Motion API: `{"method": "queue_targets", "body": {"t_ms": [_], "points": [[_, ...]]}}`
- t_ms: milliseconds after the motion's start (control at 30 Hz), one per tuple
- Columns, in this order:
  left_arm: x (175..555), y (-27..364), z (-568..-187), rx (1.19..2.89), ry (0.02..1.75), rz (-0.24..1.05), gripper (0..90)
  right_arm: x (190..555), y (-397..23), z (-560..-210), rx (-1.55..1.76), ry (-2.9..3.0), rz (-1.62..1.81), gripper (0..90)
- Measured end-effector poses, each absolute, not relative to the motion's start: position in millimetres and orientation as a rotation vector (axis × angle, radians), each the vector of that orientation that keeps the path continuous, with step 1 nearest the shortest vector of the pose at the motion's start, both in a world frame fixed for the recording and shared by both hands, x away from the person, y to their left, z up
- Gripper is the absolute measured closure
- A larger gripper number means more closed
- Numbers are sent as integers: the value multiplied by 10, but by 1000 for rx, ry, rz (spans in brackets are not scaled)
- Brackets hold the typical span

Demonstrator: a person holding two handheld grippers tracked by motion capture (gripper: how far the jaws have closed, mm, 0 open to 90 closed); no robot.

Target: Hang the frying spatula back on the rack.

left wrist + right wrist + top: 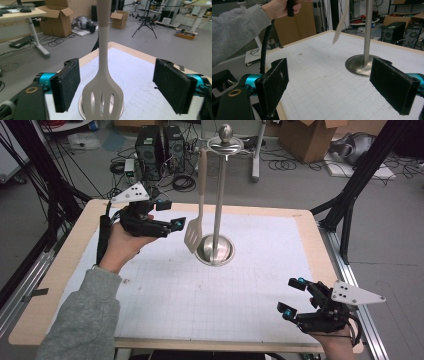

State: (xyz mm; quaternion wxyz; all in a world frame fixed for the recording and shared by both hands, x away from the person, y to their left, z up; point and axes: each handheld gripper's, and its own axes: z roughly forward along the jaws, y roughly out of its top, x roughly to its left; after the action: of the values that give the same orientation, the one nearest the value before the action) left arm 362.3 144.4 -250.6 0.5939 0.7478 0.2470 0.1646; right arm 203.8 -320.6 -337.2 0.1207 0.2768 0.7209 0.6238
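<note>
A pale slotted spatula (194, 234) hangs by its handle from the top ring of a steel utensil stand (220, 195), its blade just above the round base. My left gripper (170, 215) is level with the blade, right beside it on its left, and open. In the left gripper view the spatula (102, 95) hangs between the two pads of the left gripper (117, 75), nearer the left pad, with a gap on each side. My right gripper (292, 296) rests open near the table's front right corner. The right gripper (328, 82) has nothing between its pads and faces the stand (368, 32) and the spatula (340, 27).
A white grid mat (165, 290) covers the wooden table (75, 255). The stand's round base (215, 251) sits at the mat's middle back. Black frame posts rise at both sides of the table. Cardboard boxes, computer towers and cables lie on the floor beyond.
</note>
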Motion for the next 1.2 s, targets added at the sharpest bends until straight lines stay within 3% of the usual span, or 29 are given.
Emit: {"method": "queue_targets", "body": {"t_ms": [100,233,1200], "points": [[3549,1489,-2514,1751,551,366,114,2064,-3189,-3370,805,2108,1829,147],[3461,1551,-2537,1767,532,379,62,2102,-3171,-3363,792,2112,1836,147],[2833,2330,-2780,1656,622,505,61,2328,-3101,-3299,731,2075,1880,146]]}}
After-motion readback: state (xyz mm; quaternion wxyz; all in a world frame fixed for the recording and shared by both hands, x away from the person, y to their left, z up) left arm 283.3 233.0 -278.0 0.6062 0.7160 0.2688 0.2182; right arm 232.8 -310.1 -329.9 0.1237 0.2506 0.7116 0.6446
